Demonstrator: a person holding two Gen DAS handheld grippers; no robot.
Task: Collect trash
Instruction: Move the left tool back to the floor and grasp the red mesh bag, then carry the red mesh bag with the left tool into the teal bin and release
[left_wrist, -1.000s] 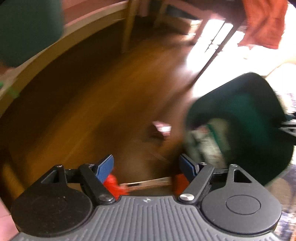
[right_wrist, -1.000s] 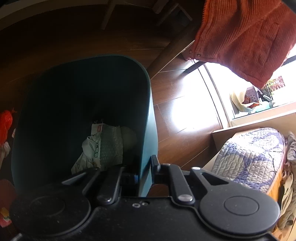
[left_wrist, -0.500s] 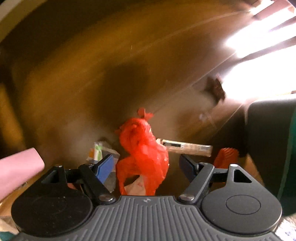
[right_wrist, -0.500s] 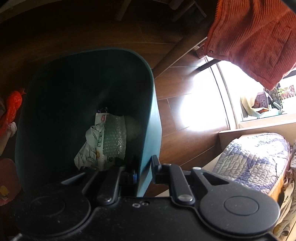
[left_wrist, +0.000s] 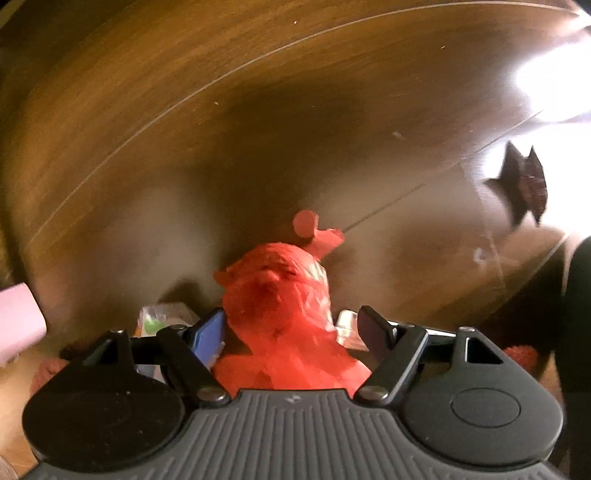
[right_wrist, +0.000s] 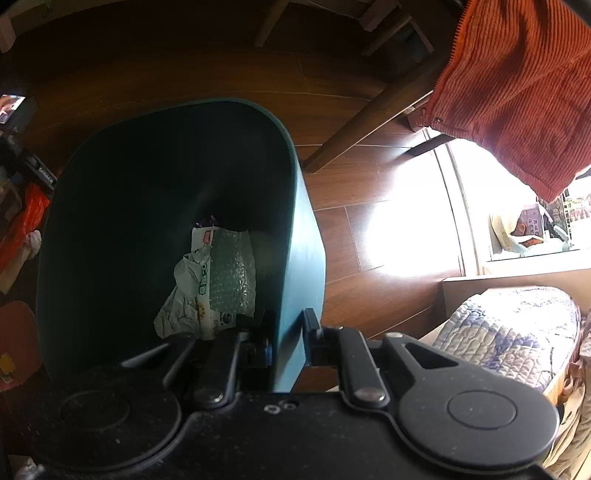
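Note:
My left gripper (left_wrist: 293, 325) is open, its fingers on either side of a crumpled red plastic bag (left_wrist: 280, 306) lying on the wooden floor (left_wrist: 221, 110). The left pad touches or nearly touches the bag. My right gripper (right_wrist: 286, 339) is shut on the near wall of a dark green trash bin (right_wrist: 303, 236). Inside the bin lies a crumpled white wrapper with bubble wrap (right_wrist: 214, 284). The red bag also shows at the left edge of the right wrist view (right_wrist: 26, 218).
Small wrappers (left_wrist: 162, 317) lie beside the red bag. A dark wrapper (left_wrist: 524, 184) lies on the floor to the right near a sunlit patch. A pink object (left_wrist: 18, 321) is at left. An orange garment (right_wrist: 517, 85), chair legs (right_wrist: 369, 122) and a quilted bed (right_wrist: 509, 332) stand around the bin.
My left gripper has swung down from the room view to the floor and closed in on the red bag, now between its fingers. The right gripper has kept its hold on the bin.

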